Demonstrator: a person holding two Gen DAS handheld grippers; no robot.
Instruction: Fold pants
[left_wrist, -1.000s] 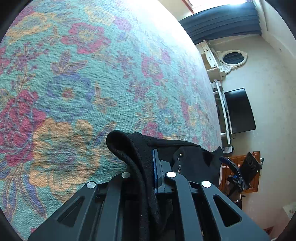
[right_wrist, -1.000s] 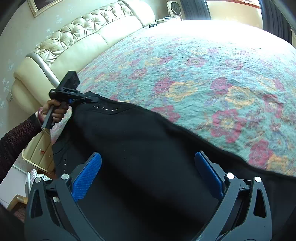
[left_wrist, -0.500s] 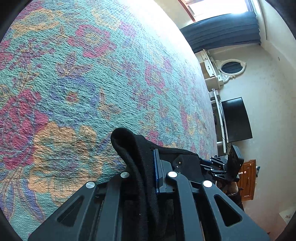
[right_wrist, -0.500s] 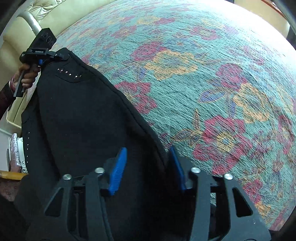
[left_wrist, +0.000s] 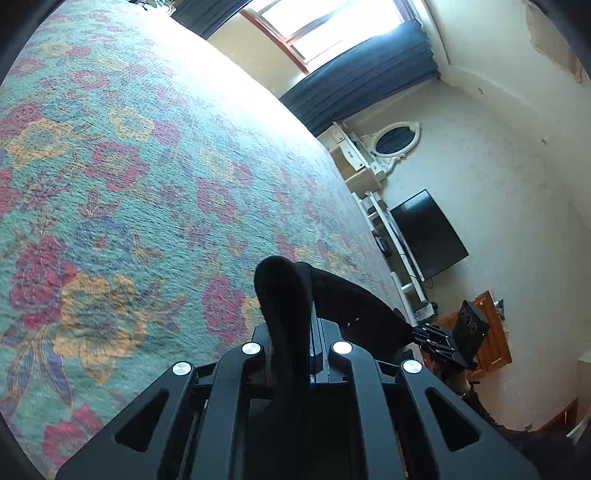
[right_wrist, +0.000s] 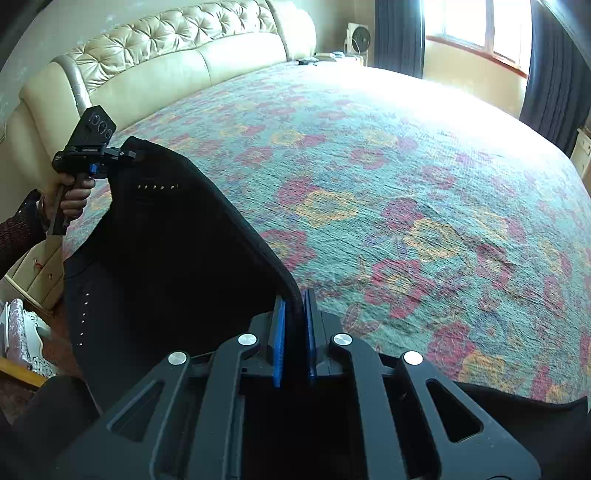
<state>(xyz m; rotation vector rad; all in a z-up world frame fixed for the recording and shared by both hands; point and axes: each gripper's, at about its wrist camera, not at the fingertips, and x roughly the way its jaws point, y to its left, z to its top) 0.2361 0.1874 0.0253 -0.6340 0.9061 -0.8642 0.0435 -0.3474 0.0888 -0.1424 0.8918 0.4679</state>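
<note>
Black pants (right_wrist: 166, 251) with small metal studs hang stretched between my two grippers over the near edge of the bed. My right gripper (right_wrist: 293, 325) is shut on the pants' upper edge, the cloth pinched between its blue pads. My left gripper (left_wrist: 310, 325) is shut on the other corner of the pants (left_wrist: 284, 295), which bulges up over its fingers. The left gripper also shows in the right wrist view (right_wrist: 125, 153), held by a hand at the far left. The right gripper shows in the left wrist view (left_wrist: 417, 332) at the lower right.
The bed carries a teal floral bedspread (right_wrist: 406, 184) and has a cream tufted headboard (right_wrist: 166, 48). A black TV (left_wrist: 428, 236) and white shelves stand by the wall. A wooden cabinet (left_wrist: 495, 332) stands beyond the bed edge. A window with dark curtains (left_wrist: 362, 74) is behind.
My right gripper has shut on the pants' edge; one second ago its jaws were wide open. Both grippers have lifted the pants, and the views now show more of the room.
</note>
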